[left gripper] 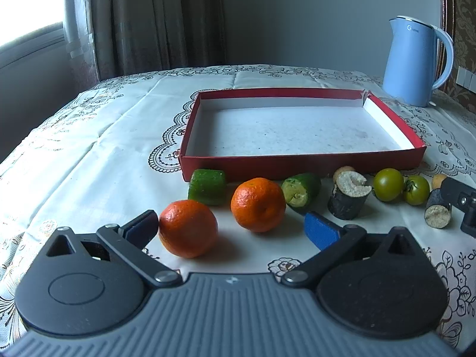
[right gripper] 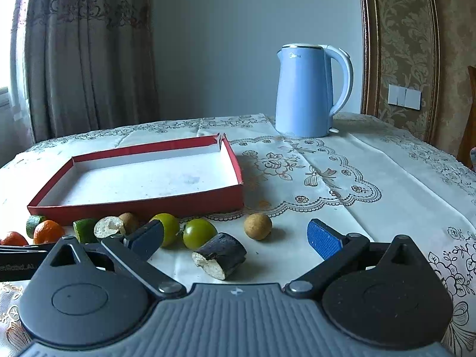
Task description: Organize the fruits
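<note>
Two grippers are in view, both with jaws spread wide and holding nothing. Left gripper (left gripper: 232, 227): its left finger pad (left gripper: 142, 227) sits against, or just beside, the near orange (left gripper: 188, 228); contact cannot be confirmed. The second orange (left gripper: 258, 204) lies between the fingers, a little ahead, clear of the right pad. Beyond them lie two green cut pieces, one to the left (left gripper: 207, 186) and one to the right (left gripper: 301, 193). Right of these are a dark-skinned stub with a pale cut face (left gripper: 348, 197), two green tomatoes (left gripper: 388, 184) (left gripper: 416, 189), and a second dark stub (left gripper: 438, 211) beside the other gripper's finger.

Right gripper (right gripper: 235, 236): that second dark stub (right gripper: 219, 255) lies between its fingers, touching neither. Just ahead sit the green tomatoes, one partly hidden behind the left pad (right gripper: 170, 227) and one in the open (right gripper: 198, 233), with a small tan round fruit (right gripper: 258, 226) to their right. A second tan fruit (right gripper: 129, 222) lies to the left, behind the first stub's pale cut face.

Beyond the row of produce stands a shallow red box with a white lining (left gripper: 300, 162), with nothing inside; its near wall stands between the fruit and the box floor. All rests on an embroidered white tablecloth (right gripper: 372, 172). A blue kettle (right gripper: 309, 89) stands further back to the right; its logo is too small to read with certainty. Lettering on the left gripper body, seen at the right camera's left edge, is illegible.
</note>
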`<state>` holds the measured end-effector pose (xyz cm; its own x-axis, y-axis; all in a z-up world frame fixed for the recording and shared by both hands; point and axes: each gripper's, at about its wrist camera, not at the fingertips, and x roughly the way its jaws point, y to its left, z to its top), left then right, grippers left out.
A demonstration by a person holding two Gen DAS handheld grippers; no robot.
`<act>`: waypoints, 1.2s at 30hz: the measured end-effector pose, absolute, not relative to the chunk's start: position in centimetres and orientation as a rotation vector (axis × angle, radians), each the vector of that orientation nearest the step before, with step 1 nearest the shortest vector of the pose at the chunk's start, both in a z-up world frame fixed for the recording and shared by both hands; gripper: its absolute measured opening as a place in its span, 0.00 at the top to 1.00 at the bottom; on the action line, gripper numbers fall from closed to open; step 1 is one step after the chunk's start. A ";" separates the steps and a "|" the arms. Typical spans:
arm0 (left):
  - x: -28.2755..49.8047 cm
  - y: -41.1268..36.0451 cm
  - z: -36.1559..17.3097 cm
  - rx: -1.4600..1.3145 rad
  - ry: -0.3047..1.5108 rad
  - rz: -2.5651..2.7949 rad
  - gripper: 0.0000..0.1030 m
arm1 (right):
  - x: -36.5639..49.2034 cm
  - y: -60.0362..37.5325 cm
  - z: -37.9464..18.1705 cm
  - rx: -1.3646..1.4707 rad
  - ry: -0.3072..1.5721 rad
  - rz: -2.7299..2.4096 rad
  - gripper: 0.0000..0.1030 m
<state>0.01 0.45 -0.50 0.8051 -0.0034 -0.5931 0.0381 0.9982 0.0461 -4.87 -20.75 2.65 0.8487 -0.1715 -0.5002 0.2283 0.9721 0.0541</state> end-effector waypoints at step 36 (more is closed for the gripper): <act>0.1 0.4 -0.7 0.066 0.634 -0.017 0.00 | -4.9 -20.9 2.5 0.085 0.521 -0.218 0.00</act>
<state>0.13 0.42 -0.69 0.8056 0.0039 -0.5924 0.0362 0.9978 0.0559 -4.88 -20.94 2.55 0.8447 -0.1850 -0.5023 0.2283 0.9733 0.0254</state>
